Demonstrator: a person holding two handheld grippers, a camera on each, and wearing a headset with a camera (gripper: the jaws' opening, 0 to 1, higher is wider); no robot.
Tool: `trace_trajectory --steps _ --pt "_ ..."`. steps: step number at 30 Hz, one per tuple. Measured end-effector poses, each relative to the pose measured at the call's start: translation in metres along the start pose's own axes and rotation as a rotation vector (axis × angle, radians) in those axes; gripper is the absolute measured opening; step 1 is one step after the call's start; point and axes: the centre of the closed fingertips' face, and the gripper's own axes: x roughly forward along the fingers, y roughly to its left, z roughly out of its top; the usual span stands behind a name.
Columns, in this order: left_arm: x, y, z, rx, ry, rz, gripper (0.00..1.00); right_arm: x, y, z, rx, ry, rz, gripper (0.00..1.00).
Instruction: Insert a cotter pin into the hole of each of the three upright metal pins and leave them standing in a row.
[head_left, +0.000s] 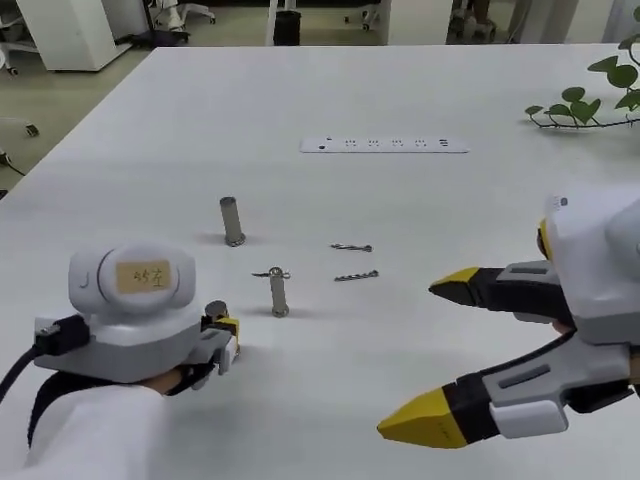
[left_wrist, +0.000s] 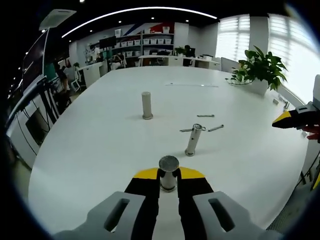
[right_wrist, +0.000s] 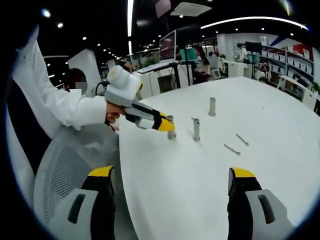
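Left tongs (left_wrist: 168, 176) clenched on a short grey metal pin (left_wrist: 168, 165); right tongs (head_left: 420, 358) released over the white surface (head_left: 450, 220).

The held pin stands upright on the surface at the near left, between the yellow-tipped jaws. A second upright metal pin (head_left: 279, 292) stands near it, further in, and a thin cotter pin (head_left: 268, 273) goes across its top part and sticks out to one side. A third upright metal pin (head_left: 232, 220) stands further away, apart from the others, with its top bare. Two loose cotter pins (head_left: 351, 247) lie flat to the right of the second pin, one behind the other, not touching. The right tongs hang with the jaws wide apart and nothing between them. A white power strip (head_left: 384, 145) lies at the far side, and a green leafy plant (head_left: 600, 100) is at the far right.
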Motion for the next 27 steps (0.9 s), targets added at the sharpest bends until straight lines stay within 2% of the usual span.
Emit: trace_trajectory --steps 5,8,12,14,16,20,22,24,25,27 --pt "-0.003 -0.001 -0.002 -0.001 -0.002 0.01 0.1 0.0 0.0 -0.002 -0.002 0.003 -0.008 0.92" --pt "-0.004 -0.003 -0.004 -0.065 0.003 -0.002 0.11 0.001 -0.001 0.002 -0.003 -0.008 -0.013 0.92" --pt "-0.006 -0.004 -0.004 -0.01 -0.003 -0.003 0.11 0.0 -0.001 0.004 -0.01 -0.009 -0.019 0.92" --pt "-0.006 -0.004 -0.006 -0.062 0.013 -0.018 0.11 0.0 -0.001 0.005 -0.009 -0.011 -0.021 0.92" --pt "-0.007 -0.004 -0.004 -0.042 0.01 -0.021 0.11 0.0 0.0 0.005 -0.007 -0.008 -0.021 0.92" --pt "-0.01 -0.005 -0.003 -0.057 0.019 -0.032 0.13 0.002 0.002 0.004 -0.01 -0.002 -0.02 0.92" --pt "-0.012 -0.007 -0.004 -0.044 0.031 -0.038 0.16 0.002 0.003 0.004 -0.009 -0.003 -0.019 0.92" --pt "-0.014 -0.006 -0.006 -0.032 0.052 -0.038 0.24 0.003 0.004 0.005 -0.011 -0.003 -0.019 0.92" --pt "-0.016 -0.008 -0.006 -0.017 0.056 -0.055 0.26 0.003 0.005 0.006 -0.015 -0.002 -0.018 0.92" --pt "-0.017 -0.012 -0.007 0.07 0.071 -0.082 0.3 0.003 0.005 0.006 -0.016 -0.003 -0.018 0.92"
